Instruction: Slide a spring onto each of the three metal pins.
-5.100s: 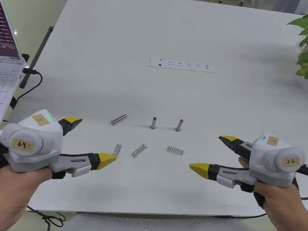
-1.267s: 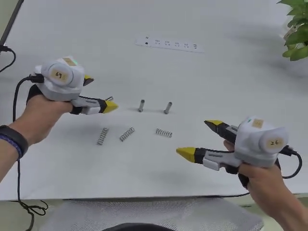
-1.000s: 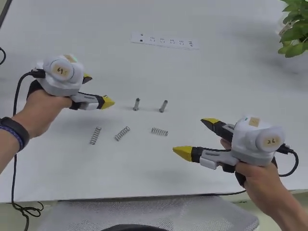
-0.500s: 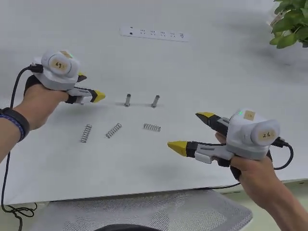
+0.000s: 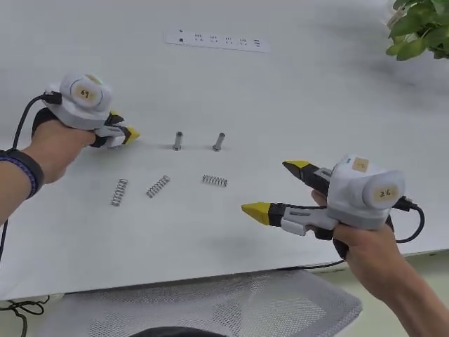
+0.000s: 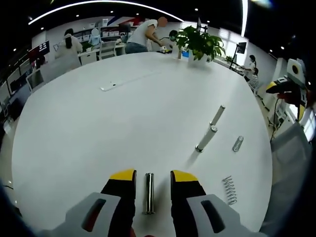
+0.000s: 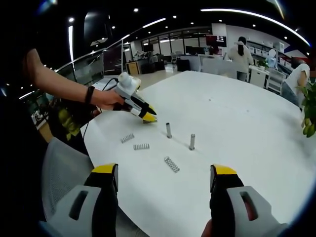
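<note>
Two metal pins stand upright on the white table, one [image 5: 177, 140] to the left of the other [image 5: 219, 142]. In front of them lie three springs [image 5: 119, 192], [image 5: 158, 186], [image 5: 215, 180]. My left gripper [image 5: 128, 134] is low on the table left of the pins, shut on a third pin [image 6: 148, 192] that lies lengthwise between its jaws. My right gripper [image 5: 276, 187] hovers wide open at the front right, nothing between its fingers. The right gripper view has the upright pins [image 7: 169, 130], [image 7: 192, 141], the nearest spring [image 7: 171, 164] and my left gripper [image 7: 146, 116].
A white power strip [image 5: 214, 40] lies at the far side of the table. A green plant [image 5: 421, 24] stands at the back right. A mesh chair [image 5: 210, 309] sits under the front table edge. People work at desks far behind [image 6: 145, 34].
My left gripper has come down to the lying pin and narrowed its jaws around it. The head camera has shifted. The right gripper stays open, about where it was.
</note>
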`<control>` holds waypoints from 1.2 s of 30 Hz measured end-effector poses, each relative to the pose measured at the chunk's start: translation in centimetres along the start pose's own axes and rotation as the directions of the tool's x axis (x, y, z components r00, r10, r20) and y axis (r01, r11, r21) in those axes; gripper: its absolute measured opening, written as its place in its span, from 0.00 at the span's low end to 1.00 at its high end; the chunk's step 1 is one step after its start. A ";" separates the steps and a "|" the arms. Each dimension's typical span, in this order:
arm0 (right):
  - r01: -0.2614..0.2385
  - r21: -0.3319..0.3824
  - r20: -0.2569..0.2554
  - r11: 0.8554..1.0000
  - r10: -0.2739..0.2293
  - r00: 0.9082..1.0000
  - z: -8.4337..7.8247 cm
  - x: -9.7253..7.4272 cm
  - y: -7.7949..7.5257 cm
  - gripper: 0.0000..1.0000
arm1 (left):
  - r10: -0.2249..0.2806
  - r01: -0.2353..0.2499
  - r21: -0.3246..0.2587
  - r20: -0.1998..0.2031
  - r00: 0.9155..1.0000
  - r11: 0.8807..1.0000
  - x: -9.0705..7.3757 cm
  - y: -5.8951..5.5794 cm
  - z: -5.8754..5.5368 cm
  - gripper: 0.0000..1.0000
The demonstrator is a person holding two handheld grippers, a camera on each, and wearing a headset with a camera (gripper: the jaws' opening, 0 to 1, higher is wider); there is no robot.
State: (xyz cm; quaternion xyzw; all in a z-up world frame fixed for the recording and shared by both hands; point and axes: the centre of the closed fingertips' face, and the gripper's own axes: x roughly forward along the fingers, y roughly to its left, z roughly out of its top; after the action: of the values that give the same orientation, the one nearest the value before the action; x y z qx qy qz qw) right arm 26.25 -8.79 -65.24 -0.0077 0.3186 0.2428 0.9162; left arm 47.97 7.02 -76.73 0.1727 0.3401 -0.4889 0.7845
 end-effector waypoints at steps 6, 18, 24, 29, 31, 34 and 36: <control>0.008 0.006 -0.004 1.000 -0.008 1.000 -0.2 -0.2 -0.3 0.75 | 0.014 -0.014 0.013 -0.058 0.998 1.000 0.9 0.1 -1.6 0.18; 0.018 0.007 0.000 1.000 -0.018 1.000 -0.1 -0.5 -0.5 0.75 | 0.050 -0.048 0.046 -0.031 0.998 0.998 1.4 0.4 -1.0 0.00; 0.024 0.007 0.000 1.000 -0.024 1.000 -0.1 -0.6 -0.7 0.75 | 0.058 -0.055 0.059 -0.042 0.997 0.997 1.3 0.4 -1.1 0.00; 0.029 0.011 0.007 1.000 -0.029 1.000 0.0 -0.8 -0.8 0.75 | 0.050 -0.048 0.043 -0.038 0.998 0.998 0.7 -0.2 -1.0 0.00; 0.029 0.010 0.006 1.000 -0.029 1.000 -0.1 -0.8 -0.9 0.75 | 0.054 -0.053 0.038 -0.027 0.998 0.998 0.4 -0.2 -0.8 0.00; 0.025 0.009 0.007 1.000 -0.025 1.000 -0.1 -0.7 -0.7 0.75 | 0.059 -0.058 0.033 -0.013 0.998 0.998 -0.2 -0.3 -0.5 0.00; 0.023 0.007 0.008 1.000 -0.023 1.000 -0.1 -0.6 -0.7 0.75 | 0.057 -0.057 0.037 -0.010 0.998 0.998 -0.5 -0.4 -0.4 0.00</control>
State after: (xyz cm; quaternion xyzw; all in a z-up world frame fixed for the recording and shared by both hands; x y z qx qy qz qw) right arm 26.09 -9.65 -65.03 -0.0073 0.3158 0.2310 0.9202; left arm 47.32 7.40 -76.68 0.1994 0.3303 -0.4715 0.7930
